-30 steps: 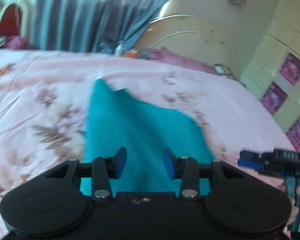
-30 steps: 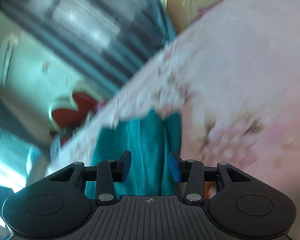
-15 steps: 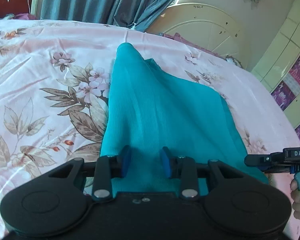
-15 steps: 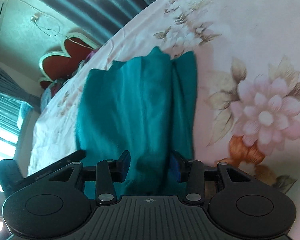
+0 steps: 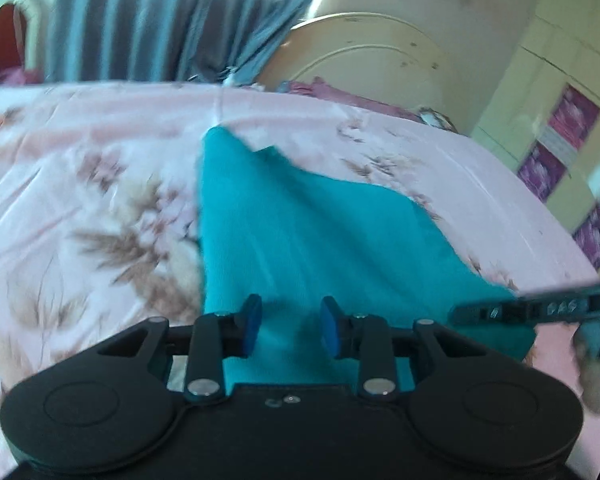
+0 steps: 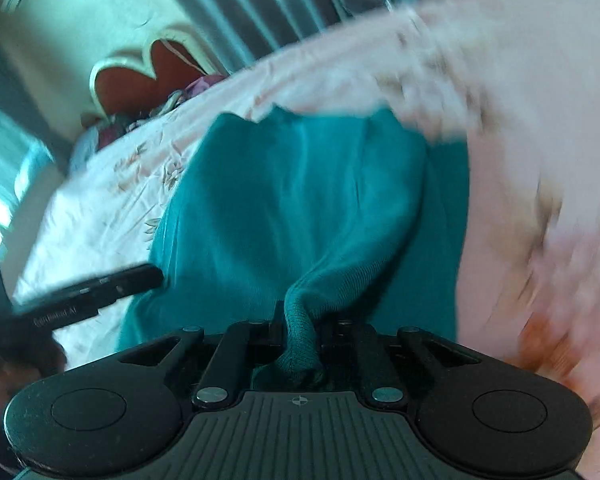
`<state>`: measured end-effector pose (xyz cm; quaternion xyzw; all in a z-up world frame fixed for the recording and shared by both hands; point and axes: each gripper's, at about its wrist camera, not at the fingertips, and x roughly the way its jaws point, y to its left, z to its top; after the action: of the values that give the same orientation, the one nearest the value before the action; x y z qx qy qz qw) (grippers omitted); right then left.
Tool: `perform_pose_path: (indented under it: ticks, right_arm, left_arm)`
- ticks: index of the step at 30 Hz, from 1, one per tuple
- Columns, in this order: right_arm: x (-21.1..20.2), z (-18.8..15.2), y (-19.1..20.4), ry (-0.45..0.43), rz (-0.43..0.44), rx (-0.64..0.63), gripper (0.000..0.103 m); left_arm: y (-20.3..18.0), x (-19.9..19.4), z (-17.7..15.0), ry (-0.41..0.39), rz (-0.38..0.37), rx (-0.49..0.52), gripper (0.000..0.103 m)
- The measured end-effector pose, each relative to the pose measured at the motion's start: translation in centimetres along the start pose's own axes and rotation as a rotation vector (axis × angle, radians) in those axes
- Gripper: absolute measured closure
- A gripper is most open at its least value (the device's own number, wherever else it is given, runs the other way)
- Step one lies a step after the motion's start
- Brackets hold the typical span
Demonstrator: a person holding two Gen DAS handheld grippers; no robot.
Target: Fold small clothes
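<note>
- Right hand-held gripper (image 6: 300,344) is pinching a bunched edge of the teal garment (image 6: 300,200); its jaws have just been closing, with the cloth between them.
- Left hand-held gripper (image 5: 288,326) is hovering over the garment's near edge with its blue pads (image 5: 252,324) standing apart, the cloth lying under the gap and not clamped.
- Teal garment is lying spread on the bed (image 5: 80,184), which is wearing a pink sheet printed with brown and pink flowers.
- Grey-blue curtains (image 5: 148,20) are hanging behind the bed, beside a cream arched headboard (image 5: 364,56).
- Cream wardrobe doors (image 5: 572,92) with purple panels are standing at the right in the left wrist view.
- A red heart-shaped panel (image 6: 148,72) is showing past the bed's far side in the right wrist view.
</note>
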<state>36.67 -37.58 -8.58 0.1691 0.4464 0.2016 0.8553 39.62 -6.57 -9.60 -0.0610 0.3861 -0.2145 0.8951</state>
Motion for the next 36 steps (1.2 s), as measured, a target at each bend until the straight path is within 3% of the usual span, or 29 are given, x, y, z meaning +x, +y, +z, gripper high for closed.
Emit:
perform_pose_path:
  ticks: [4,7,9,11,12,14,15,16,19,22,26,28,33,36]
  right_arm:
    - [-3.0,0.3,1.1,-0.051,-0.085,-0.141,0.093]
    - [-0.2,-1.2,-1.7,0.051,-0.108,-0.071,0.093]
    - [1.0,-2.1,-2.9,0.095,-0.066,-0.006,0.092]
    - [-0.4,-2.0,-3.1,0.012,-0.069,0.028,0.067]
    - [-1.3,-1.8,-3.4,-0.059,-0.072,0.041,0.038]
    - [-2.0,-0.8,-4.7,-0.13,-0.061,0.101,0.035]
    - [-1.7,0.0,-5.6,-0.144,-0.065,0.15,0.037]
    - [-1.4,0.6,-6.2,-0.157,-0.055,0.179,0.049]
    - [1.0,2.7,-8.6,-0.145,-0.029,0.284,0.064]
    - [3.3,4.3,-10.6,-0.111,-0.003,0.35,0.069]
    - [4.1,4.4,-11.4,-0.099,-0.004,0.332,0.072]
    - [3.4,4.2,-11.0,-0.135,0.005,0.296,0.101]
    - [-0.6,2.8,-9.0,-0.327,-0.005,0.159,0.101]
    - [1.4,2.7,-9.7,-0.228,-0.091,0.148,0.101]
  left_arm:
    - [-2.6,1.7,0.3,0.073,-0.021,0.121,0.072]
    - [-3.5,3.1,-0.2,0.12,-0.018,0.154,0.072]
    - [-3.1,2.9,-0.1,0.126,-0.028,0.15,0.071]
    - [-2.3,1.8,0.4,0.101,-0.046,0.122,0.071]
    - [-1.7,1.2,0.7,0.068,-0.051,0.109,0.07]
    - [-0.6,0.6,1.6,0.014,-0.047,0.083,0.07]
    - [-0.2,0.6,2.1,-0.008,-0.043,0.072,0.07]
    - [0.2,0.8,2.7,-0.021,-0.035,0.056,0.07]
    - [1.0,2.1,4.1,-0.024,-0.028,0.025,0.07]
    - [1.7,3.5,4.5,0.003,-0.031,0.003,0.07]
    - [2.1,4.6,4.1,0.031,-0.03,0.006,0.07]
    - [2.3,4.8,3.8,0.033,-0.024,0.005,0.07]
    - [1.5,4.3,3.6,-0.03,-0.081,0.041,0.068]
    - [1.0,6.2,3.3,0.051,-0.046,0.079,0.068]
